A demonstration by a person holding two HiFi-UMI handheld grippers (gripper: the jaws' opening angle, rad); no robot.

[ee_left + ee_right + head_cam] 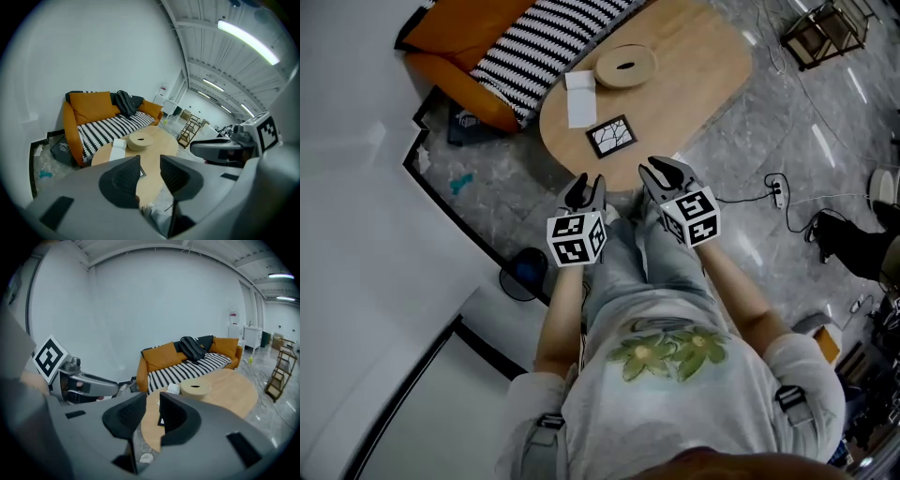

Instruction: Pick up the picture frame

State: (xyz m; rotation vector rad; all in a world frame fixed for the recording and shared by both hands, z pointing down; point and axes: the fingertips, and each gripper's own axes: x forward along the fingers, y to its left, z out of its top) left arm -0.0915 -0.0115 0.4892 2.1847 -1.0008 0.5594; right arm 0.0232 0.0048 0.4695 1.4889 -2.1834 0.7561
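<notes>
Wooden table has the picture frame lying flat by its near edge, left gripper and right gripper both part-open, empty, short of it; a nudged flat frame could skid off.

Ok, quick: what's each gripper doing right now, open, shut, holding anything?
Left gripper: open, nothing between the jaws.
Right gripper: open, nothing between the jaws.
</notes>
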